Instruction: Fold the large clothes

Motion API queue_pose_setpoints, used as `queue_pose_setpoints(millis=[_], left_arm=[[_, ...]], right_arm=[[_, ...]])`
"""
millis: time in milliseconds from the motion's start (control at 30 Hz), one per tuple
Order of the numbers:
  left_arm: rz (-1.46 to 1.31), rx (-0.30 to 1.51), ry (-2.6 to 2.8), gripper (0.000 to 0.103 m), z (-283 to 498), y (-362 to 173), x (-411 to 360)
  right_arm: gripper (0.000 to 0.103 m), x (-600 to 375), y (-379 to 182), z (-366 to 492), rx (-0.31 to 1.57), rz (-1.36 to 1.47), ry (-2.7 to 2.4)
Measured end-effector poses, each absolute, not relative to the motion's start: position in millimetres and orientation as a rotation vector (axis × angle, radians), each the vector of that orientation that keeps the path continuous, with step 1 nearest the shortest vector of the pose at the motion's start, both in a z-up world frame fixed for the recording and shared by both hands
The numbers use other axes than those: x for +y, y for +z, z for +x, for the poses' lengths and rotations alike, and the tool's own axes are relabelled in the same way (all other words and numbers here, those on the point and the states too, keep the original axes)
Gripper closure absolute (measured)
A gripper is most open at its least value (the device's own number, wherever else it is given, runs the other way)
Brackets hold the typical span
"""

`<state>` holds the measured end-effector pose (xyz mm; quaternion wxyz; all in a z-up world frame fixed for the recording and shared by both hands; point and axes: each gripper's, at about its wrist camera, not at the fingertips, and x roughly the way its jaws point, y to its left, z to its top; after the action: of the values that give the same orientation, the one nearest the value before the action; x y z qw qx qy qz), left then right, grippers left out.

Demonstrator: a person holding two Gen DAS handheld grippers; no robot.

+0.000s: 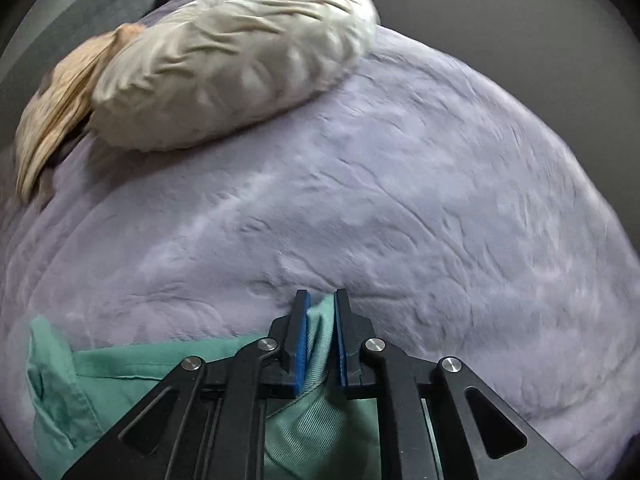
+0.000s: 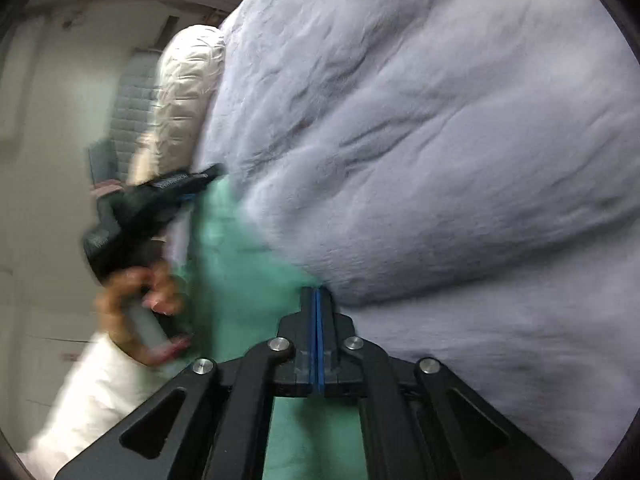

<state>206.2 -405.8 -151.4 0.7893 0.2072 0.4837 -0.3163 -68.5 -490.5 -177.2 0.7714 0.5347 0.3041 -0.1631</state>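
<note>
Your left gripper point(image 1: 321, 300) pinched the green garment point(image 1: 132, 364) on the lavender blanket point(image 1: 400, 180). Your right gripper point(image 2: 316, 296) was fully closed at the garment's edge; whether it held cloth, I couldn't tell.

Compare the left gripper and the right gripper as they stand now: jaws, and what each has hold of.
The left gripper has a fold of the green garment bunched between its blue pads, which stand slightly apart around it. The right gripper has its pads pressed flat together, with no cloth visibly between them, though its tips reach the garment's edge. Both point down at the lavender blanket and share the same black linkage build.
</note>
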Motion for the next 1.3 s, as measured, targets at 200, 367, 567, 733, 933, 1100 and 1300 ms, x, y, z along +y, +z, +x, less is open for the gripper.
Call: queue_pose_setpoints(millis=[200,367,567,733,933,1100,1300], left_arm=[[0.443,0.928,-0.683,0.017,201,-102,-387],[0.423,0.859,-0.676,0.014,197,-81,-372],[0.416,0.913,-0.575,0.014,182,-93,-298],[0.420,1.000,-0.400,0.014,166,-125,-205],[0.235,1.106,-0.202,0.014,159,-132,-89],[0.117,1.172,-0.194,0.039,157,-136,-53],[0.130,1.188,-0.228,0.039,161,-165,-67]], right_arm=[[0.098,-500,-149,-84,0.630,1.149,-0.279],[0.098,-498,-126,-61,0.645,1.061,-0.230],[0.098,-476,-114,-13,0.710,0.970,-0.121],[0.098,-469,-138,19,0.837,0.874,-0.136],[0.103,-487,-165,2,0.870,0.944,-0.187],[0.096,-467,-141,7,0.905,0.818,-0.191],[0.094,-443,-116,28,0.911,0.682,-0.179]])
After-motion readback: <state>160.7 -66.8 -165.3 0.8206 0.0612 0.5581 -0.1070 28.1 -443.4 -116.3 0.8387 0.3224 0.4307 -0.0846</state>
